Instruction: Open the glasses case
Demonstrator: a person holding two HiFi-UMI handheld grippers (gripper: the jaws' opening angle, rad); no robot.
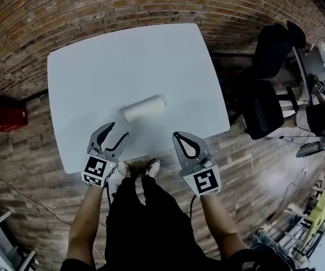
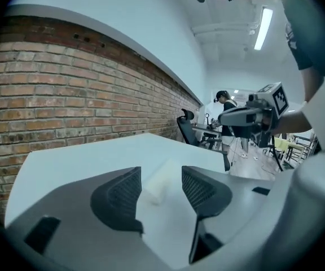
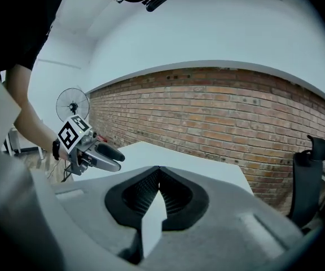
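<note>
A closed white glasses case point(image 1: 144, 108) lies near the middle of the white table point(image 1: 89, 66), its long side slanting slightly. My left gripper point(image 1: 118, 130) hovers over the table's near edge just left of and short of the case, with its jaws open and nothing between them. In the left gripper view the case point(image 2: 158, 184) shows ahead through the gap of the left gripper point(image 2: 161, 174), apart from both pads. My right gripper point(image 1: 177, 135) is at the near edge to the right of the case, shut and empty. In the right gripper view the right gripper point(image 3: 158, 169) has its tips together.
Black office chairs point(image 1: 266, 107) stand off the table's right side. A red box point(image 1: 3, 116) sits on the brick floor at the left. The person's shoes point(image 1: 152, 166) are under the near edge. A brick wall point(image 3: 219, 112) runs behind, with a fan point(image 3: 72, 103).
</note>
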